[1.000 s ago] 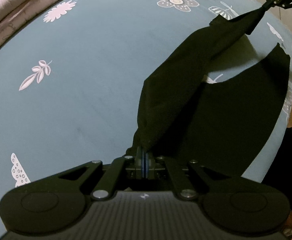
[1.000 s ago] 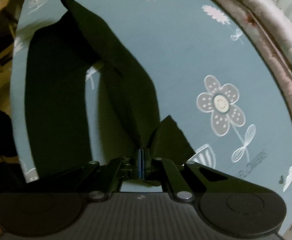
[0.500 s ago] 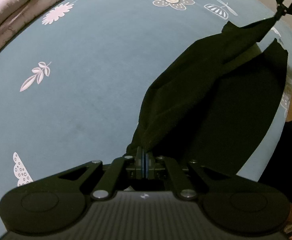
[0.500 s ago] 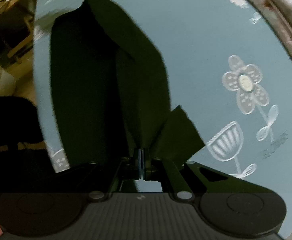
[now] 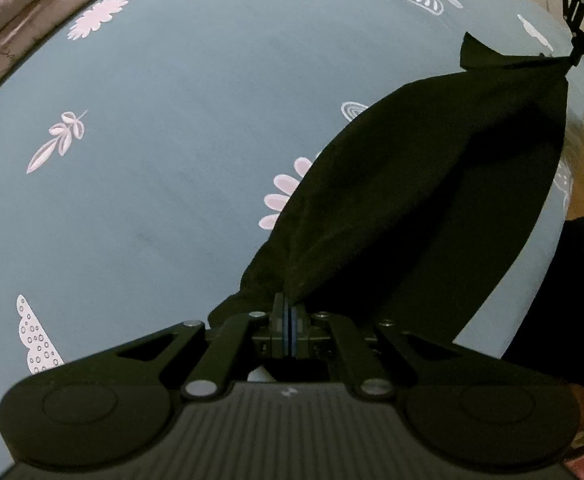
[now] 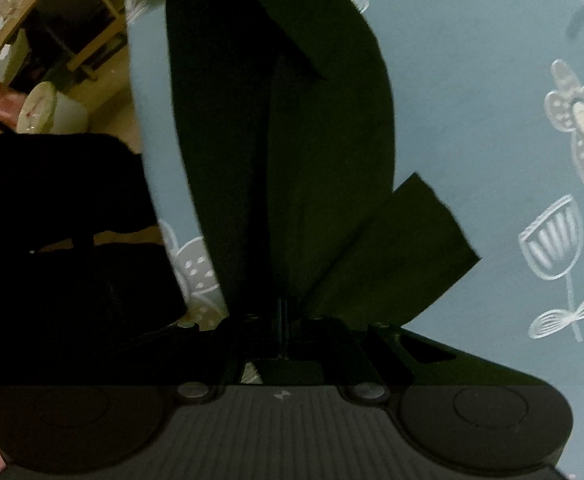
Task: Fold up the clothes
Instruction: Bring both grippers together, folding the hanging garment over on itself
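The jaws of the left gripper are seen pressed together on a bunched corner of a black garment, the cloth rising straight out from between the blue pads. From that pinch the fabric runs ahead and to the right of the jaws, its upper edge drawn in a long line to the right gripper, which is seen far off at the upper right with the opposite corner caught at its tip.

In the right wrist view the matching picture is given: the jaws of that gripper are closed on the cloth, which stretches straight ahead and slightly left toward the far end, while a loose flap hangs just to the right of the jaws.

The held edge is lifted, and the rest of the garment droops below it onto the blue flowered bed cover, close to the cover's near edge. A pink quilted border lies well beyond, to the left of the left jaws.

The garment's long axis is judged to run from one pair of jaws to the other, each gripper holding one end, so neither is nearer. Any fold is judged to turn on both ends being carried together across that axis.
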The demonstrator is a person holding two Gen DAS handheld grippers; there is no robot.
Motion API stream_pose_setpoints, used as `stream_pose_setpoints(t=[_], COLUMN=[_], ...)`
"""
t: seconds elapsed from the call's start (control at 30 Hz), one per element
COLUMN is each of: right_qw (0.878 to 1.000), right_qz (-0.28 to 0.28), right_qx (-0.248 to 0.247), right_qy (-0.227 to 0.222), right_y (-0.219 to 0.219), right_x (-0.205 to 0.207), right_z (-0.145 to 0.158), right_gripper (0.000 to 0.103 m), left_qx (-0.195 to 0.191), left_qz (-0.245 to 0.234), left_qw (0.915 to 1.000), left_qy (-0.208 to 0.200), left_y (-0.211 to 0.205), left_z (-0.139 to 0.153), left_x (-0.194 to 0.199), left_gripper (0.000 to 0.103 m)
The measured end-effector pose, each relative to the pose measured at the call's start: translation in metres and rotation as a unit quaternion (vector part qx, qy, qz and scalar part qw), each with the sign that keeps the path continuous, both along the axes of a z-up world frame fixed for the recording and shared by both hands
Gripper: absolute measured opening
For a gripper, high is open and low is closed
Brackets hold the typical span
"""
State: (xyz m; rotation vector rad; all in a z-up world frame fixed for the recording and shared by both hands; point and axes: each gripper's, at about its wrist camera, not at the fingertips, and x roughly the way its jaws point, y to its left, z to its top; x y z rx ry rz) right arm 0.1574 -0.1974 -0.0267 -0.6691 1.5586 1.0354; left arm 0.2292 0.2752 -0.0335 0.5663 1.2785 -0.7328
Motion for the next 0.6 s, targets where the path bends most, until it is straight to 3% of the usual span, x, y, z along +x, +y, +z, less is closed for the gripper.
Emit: stream_pose_setpoints(t=[0.6], right_qw=[0.997], right_qz=[0.014], right_qx=[-0.013], right_qy=[0.076], right_y=[0.005], right_x=[-0.043], right_z=[-0.051], right_gripper=[0.002], left_qx=[0.039], left_qz=[-0.044], left_qw=[0.9959], left_qy=[0.069], left_y=[-0.008], left_z=[-0.047], left_x=[-0.041], left_gripper=[0.001])
